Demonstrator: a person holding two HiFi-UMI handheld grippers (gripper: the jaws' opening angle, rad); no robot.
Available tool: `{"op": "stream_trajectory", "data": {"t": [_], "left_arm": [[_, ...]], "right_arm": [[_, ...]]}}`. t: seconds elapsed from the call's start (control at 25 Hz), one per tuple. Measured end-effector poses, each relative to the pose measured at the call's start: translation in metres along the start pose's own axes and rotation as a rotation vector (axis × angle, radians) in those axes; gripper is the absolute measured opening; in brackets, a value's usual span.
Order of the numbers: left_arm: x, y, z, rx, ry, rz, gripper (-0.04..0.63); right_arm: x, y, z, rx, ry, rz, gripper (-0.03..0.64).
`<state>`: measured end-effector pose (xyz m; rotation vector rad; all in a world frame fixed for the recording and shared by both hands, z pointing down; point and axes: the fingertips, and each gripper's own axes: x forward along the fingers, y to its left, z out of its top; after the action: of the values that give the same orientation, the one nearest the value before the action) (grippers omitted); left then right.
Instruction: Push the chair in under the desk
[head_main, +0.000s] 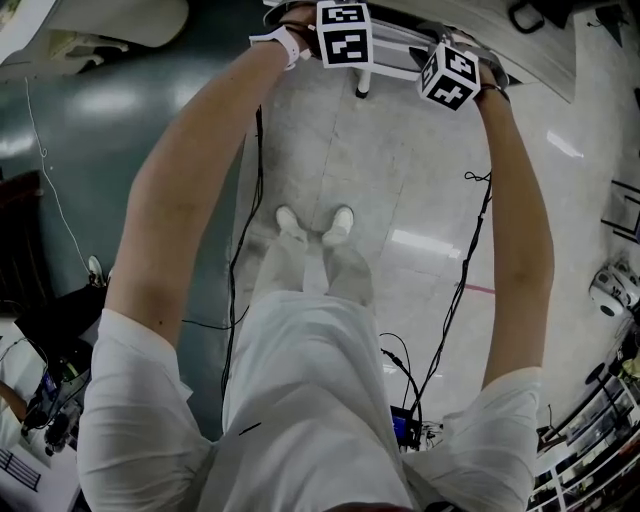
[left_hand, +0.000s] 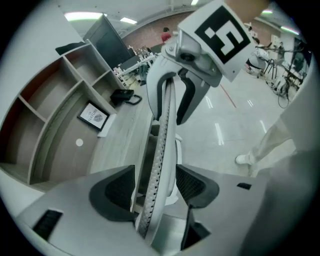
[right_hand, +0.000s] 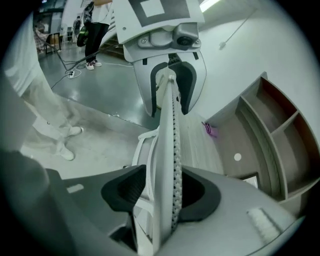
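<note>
Tongs of both hands stand over the top rim of the chair (left_hand: 161, 145), one beside the other along the same rim. In the left gripper view the left tongs (left_hand: 155, 190) are released: the two dark pads stand wide apart, the thin perforated rim of the backrest runs between them, and a clear gap shows on the floor side. In the right gripper view the right tongs (right_hand: 162, 192) are released too. The rim passes between the pads, a clear gap shows at the pad on the floor side, and the other pad is very near to the mesh.

The chair is white, and its backrest stands upright along the front edge of the counter (left_hand: 120, 145), with the wooden top on one side of it and the grey floor (right_hand: 100, 90) on the other. How far the seat is under the counter I cannot tell.

At the back edge of the counter stands a wooden shelf unit (left_hand: 55, 95) with open compartments. A framed picture (left_hand: 94, 116) leans at its foot, a black object (left_hand: 125, 96) lies further along that edge, and a small purple thing (right_hand: 212, 130) lies near the front edge.

In the head view both bare arms reach forward to the chair at the top of the picture. The person's white shoes (head_main: 316, 222) stand on the floor well back from it, with black cables (head_main: 455, 300) at both sides.
</note>
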<state>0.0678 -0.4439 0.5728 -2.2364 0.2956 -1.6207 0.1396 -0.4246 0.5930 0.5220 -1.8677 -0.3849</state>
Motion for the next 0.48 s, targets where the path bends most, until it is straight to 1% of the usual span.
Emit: {"op": "stream_trajectory", "data": {"t": [0.04, 0.08, 0.16, 0.24, 0.36, 0.48], "left_arm": [[-0.007, 0.002, 0.002, -0.019, -0.018, 0.009, 0.241], [-0.014, 0.004, 0.003, -0.035, -0.031, 0.017, 0.241], [-0.027, 0.005, 0.003, -0.049, -0.046, 0.034, 0.241], [-0.039, 0.004, 0.004, -0.064, -0.063, 0.058, 0.241], [-0.06, 0.002, 0.008, -0.124, -0.109, 0.098, 0.241], [-0.081, -0.005, 0.012, -0.181, -0.144, 0.123, 0.241]], "right_arm": [[-0.003, 0.001, 0.002, 0.015, -0.007, 0.008, 0.201], [-0.006, 0.002, 0.005, 0.022, -0.013, 0.012, 0.21], [-0.012, 0.006, 0.009, 0.007, -0.016, 0.012, 0.221], [-0.021, 0.009, 0.011, -0.015, -0.018, -0.004, 0.253], [-0.039, 0.007, 0.023, -0.007, -0.064, -0.056, 0.255], [-0.062, 0.004, 0.039, 0.02, -0.122, -0.103, 0.253]]}}
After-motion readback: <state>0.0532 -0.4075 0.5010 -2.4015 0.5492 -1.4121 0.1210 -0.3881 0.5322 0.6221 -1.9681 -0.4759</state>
